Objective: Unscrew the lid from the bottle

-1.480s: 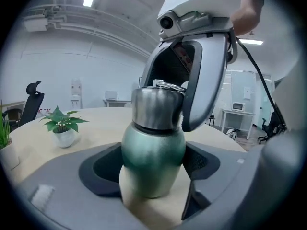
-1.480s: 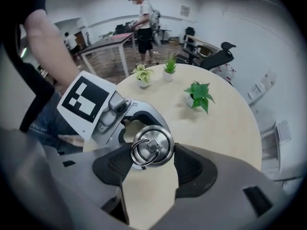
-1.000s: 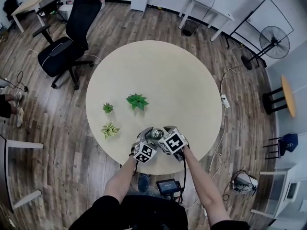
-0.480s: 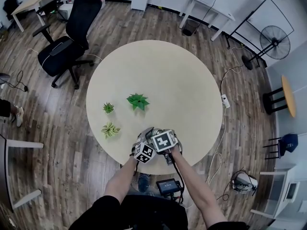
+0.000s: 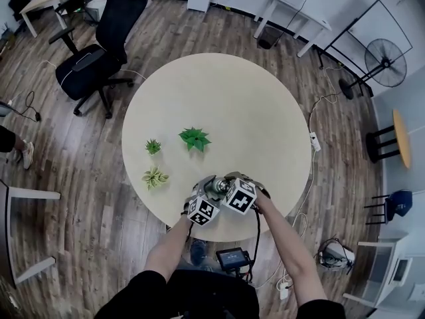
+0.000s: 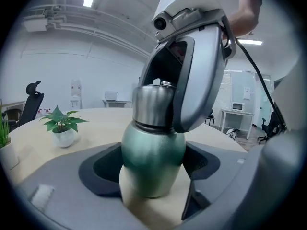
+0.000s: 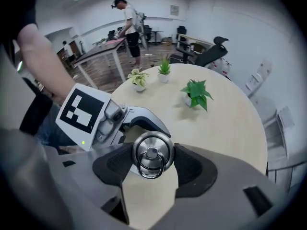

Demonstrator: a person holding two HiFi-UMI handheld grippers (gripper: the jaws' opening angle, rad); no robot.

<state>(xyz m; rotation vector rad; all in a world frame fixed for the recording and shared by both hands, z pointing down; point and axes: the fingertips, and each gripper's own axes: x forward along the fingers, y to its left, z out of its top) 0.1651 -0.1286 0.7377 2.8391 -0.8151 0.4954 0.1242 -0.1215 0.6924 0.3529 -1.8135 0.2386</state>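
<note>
The left claw [image 6: 153, 176] holds the bottle [image 6: 152, 152] by its body, between the jaws. The right claw [image 7: 152, 166] has just been closing, and its pads press the lid [image 7: 152, 153] between them. I judge a twist can start.

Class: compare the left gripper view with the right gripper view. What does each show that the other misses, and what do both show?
Only the left gripper view: the bottle side-on, its green body clamped in the left gripper. Only the right gripper view: the ring on top of the lid, which the right gripper grips, its jaws having just been closing; also a person at a desk. Both: the lid, the round table, potted plants and a black chair.
</note>
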